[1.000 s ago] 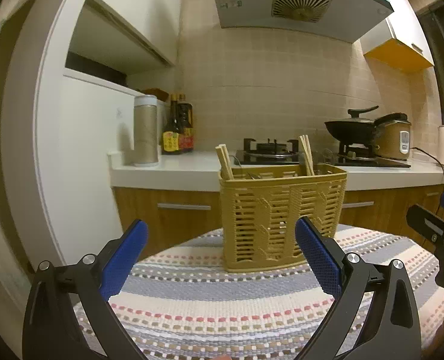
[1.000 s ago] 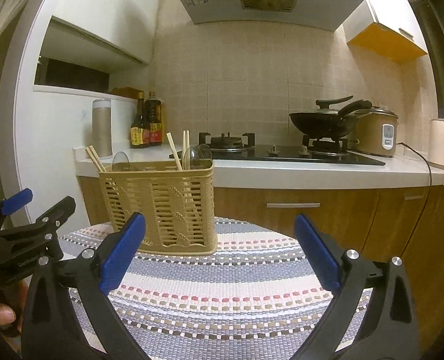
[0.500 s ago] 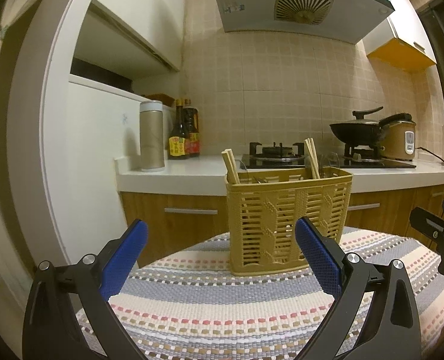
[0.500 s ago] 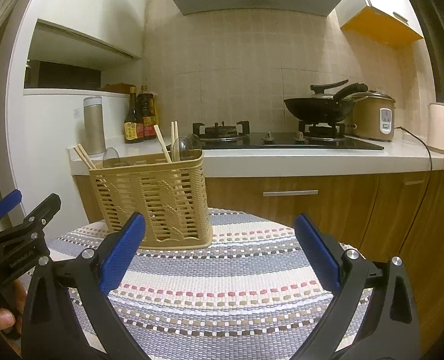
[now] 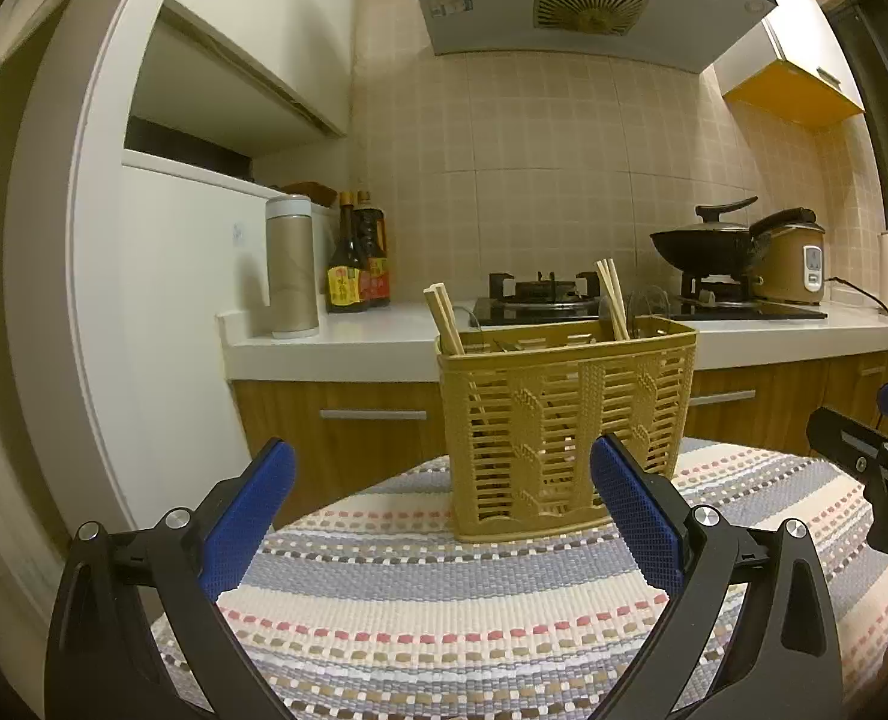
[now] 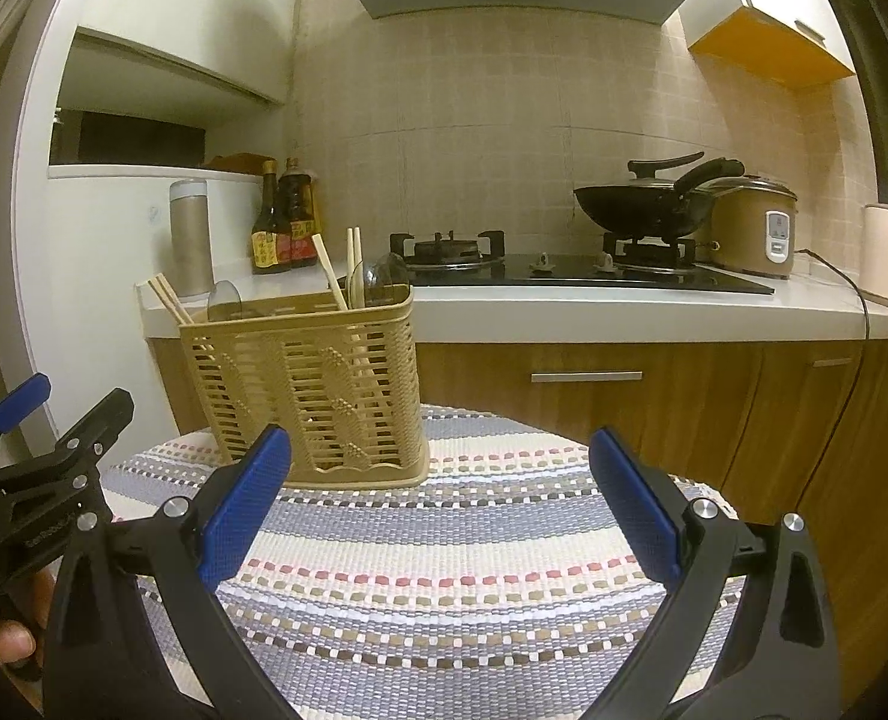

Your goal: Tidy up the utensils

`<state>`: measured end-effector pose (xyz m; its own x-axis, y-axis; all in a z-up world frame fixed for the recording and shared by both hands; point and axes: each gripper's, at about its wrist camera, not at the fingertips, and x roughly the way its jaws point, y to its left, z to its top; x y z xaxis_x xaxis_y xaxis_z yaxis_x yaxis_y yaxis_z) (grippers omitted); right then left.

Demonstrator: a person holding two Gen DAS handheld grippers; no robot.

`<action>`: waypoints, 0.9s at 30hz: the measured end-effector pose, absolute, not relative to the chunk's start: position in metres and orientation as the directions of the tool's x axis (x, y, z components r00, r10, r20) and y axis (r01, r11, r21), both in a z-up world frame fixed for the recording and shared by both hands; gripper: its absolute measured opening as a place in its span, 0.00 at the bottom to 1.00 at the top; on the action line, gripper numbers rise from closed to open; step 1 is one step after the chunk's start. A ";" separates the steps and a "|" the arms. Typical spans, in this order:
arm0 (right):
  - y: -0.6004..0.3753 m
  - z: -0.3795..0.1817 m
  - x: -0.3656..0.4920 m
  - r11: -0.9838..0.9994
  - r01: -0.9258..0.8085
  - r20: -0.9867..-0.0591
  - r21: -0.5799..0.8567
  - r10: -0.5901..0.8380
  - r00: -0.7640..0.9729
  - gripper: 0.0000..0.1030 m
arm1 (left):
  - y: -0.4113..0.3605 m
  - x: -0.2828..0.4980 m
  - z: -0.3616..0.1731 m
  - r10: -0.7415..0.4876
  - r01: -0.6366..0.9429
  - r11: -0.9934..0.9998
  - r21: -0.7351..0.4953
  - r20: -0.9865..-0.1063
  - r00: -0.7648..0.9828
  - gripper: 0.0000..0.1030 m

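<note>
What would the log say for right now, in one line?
left gripper: open, empty | right gripper: open, empty | basket: upright on striped mat, holds chopsticks | stage: nothing gripped

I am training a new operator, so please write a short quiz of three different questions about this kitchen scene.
1. True or false: the left gripper holds a chopstick.
2. Where does the yellow utensil basket stand? A) on the white countertop B) on the striped woven mat C) on the gas stove
3. Fill in: the black wok sits on the ____.

Key: 1 false, both the left and the right gripper have open, empty jaws; 2 B; 3 gas stove.
</note>
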<state>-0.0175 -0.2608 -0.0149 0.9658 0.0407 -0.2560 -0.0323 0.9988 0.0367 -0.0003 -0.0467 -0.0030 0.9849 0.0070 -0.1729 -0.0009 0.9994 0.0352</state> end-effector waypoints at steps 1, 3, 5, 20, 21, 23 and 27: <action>-0.260 -0.015 -0.017 0.999 -0.032 -0.256 0.036 0.040 0.966 0.92 | -0.046 0.000 -0.003 0.007 -0.001 1.000 0.031 -0.173 0.985 0.93; -0.260 -0.015 -0.017 0.999 -0.031 -0.258 0.036 0.039 0.965 0.92 | -0.045 0.001 -0.003 0.012 -0.007 1.000 0.026 -0.173 0.985 0.93; -0.260 -0.016 -0.016 0.999 -0.032 -0.266 0.042 0.042 0.963 0.92 | -0.044 0.001 -0.003 0.010 -0.006 1.000 0.019 -0.181 0.983 0.93; -0.261 -0.024 -0.005 0.998 -0.021 -0.321 0.058 0.039 0.946 0.92 | -0.042 0.002 -0.004 -0.010 0.009 1.000 -0.006 -0.200 0.980 0.93; -0.261 -0.024 -0.005 0.998 -0.021 -0.321 0.056 0.038 0.946 0.92 | -0.043 0.002 -0.004 -0.012 0.011 1.000 -0.006 -0.202 0.979 0.93; -0.260 -0.024 -0.005 0.998 -0.022 -0.322 0.051 0.038 0.946 0.92 | -0.044 0.003 -0.006 -0.025 0.024 1.000 -0.004 -0.214 0.977 0.93; -0.260 -0.027 0.000 0.997 -0.036 -0.346 0.064 0.056 0.937 0.92 | -0.049 0.007 -0.010 -0.050 0.052 0.999 0.000 -0.246 0.968 0.93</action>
